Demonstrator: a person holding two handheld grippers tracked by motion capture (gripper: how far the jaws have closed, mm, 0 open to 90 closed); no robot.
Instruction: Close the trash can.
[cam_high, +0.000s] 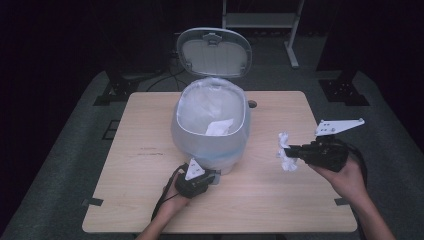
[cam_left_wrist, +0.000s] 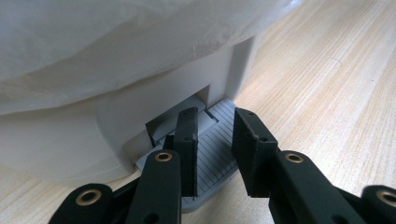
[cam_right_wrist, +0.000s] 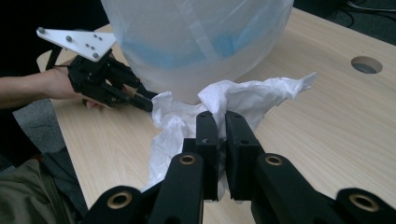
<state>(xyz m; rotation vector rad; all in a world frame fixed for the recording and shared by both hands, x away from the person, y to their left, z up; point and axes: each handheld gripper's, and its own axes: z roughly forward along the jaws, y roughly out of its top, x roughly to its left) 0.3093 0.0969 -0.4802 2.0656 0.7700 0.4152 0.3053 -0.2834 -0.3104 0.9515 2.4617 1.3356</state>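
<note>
A white pedal bin (cam_high: 210, 125) lined with a clear bag stands mid-table with its lid (cam_high: 214, 51) raised; a white scrap (cam_high: 219, 127) lies inside. My left gripper (cam_high: 216, 177) sits at the bin's front foot. In the left gripper view its jaws (cam_left_wrist: 215, 116) stand a little apart with nothing between them, tips down on the grey ribbed pedal (cam_left_wrist: 219, 140). My right gripper (cam_high: 290, 150) hovers above the table right of the bin, shut on a crumpled white paper (cam_high: 286, 157). The right gripper view has the paper (cam_right_wrist: 261, 93) pinched at the gripper (cam_right_wrist: 223, 116), with the bin (cam_right_wrist: 196, 42) behind.
The wooden table (cam_high: 150, 150) has a small round hole (cam_high: 251, 104) behind the bin. A hand with the left gripper (cam_right_wrist: 144, 103) reaches in at the left of the right gripper view. Dark floor and metal stand legs (cam_high: 292, 50) surround the table.
</note>
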